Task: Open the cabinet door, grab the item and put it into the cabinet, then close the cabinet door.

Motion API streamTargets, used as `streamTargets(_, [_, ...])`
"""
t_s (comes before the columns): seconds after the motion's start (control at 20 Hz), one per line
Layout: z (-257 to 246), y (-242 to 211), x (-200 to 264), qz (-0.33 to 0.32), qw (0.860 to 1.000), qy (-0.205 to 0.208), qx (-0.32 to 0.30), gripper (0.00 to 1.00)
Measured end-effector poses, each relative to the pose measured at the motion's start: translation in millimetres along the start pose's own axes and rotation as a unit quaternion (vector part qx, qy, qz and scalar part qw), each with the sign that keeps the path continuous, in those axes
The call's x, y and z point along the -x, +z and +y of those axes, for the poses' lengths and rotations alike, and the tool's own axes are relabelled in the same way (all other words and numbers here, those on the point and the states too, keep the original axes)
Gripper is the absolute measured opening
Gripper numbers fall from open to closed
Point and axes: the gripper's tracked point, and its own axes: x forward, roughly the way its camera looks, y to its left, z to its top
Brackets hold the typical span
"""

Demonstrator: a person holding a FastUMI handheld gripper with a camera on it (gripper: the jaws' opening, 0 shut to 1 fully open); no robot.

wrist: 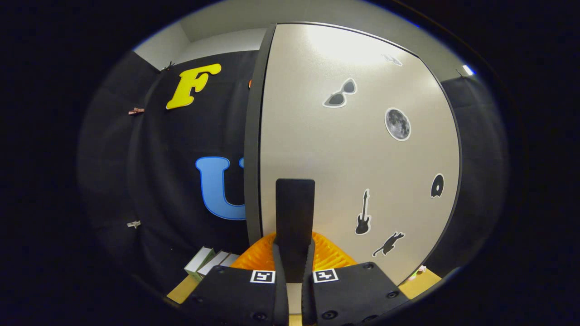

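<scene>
A pale cabinet door [362, 149] with several dark stickers stands right in front of me, its dark left edge [252, 136] showing. A flat black upright handle [295, 208] sits near that edge. My gripper [293, 253] is shut on the handle's lower part, both fingers [333, 259] pressing its sides. Several white-and-green boxes [209, 262] lie on the wooden table [183, 290] to the left of the fingers, beside the cabinet. Whether the door is fully closed or ajar I cannot tell.
The black cloth wall [172, 158] hangs behind and to the left of the cabinet, with small clips on it. A strip of wooden table [423, 283] shows at the cabinet's right foot.
</scene>
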Motion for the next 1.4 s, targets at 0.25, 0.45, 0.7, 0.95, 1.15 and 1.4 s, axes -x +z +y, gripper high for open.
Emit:
streamTargets(0.25, [-0.4,1.1,14.1,-0.001,1.000,0.013,0.000,0.15])
streamTargets(0.45, [-2.2,3.3,30.5,-0.007,1.000,0.028,-0.011,0.15])
streamTargets(0.7, [-6.0,9.4,53.6,-0.010,0.999,0.040,-0.009,0.15])
streamTargets(0.95, [-15.0,15.0,80.6,-0.013,0.998,0.063,-0.009,0.15])
streamTargets(1.15, [-24.2,16.1,96.3,-0.010,0.993,0.119,-0.006,0.15])
streamTargets(1.4, [-42.4,16.6,116.9,-0.011,0.982,0.188,-0.020,0.15])
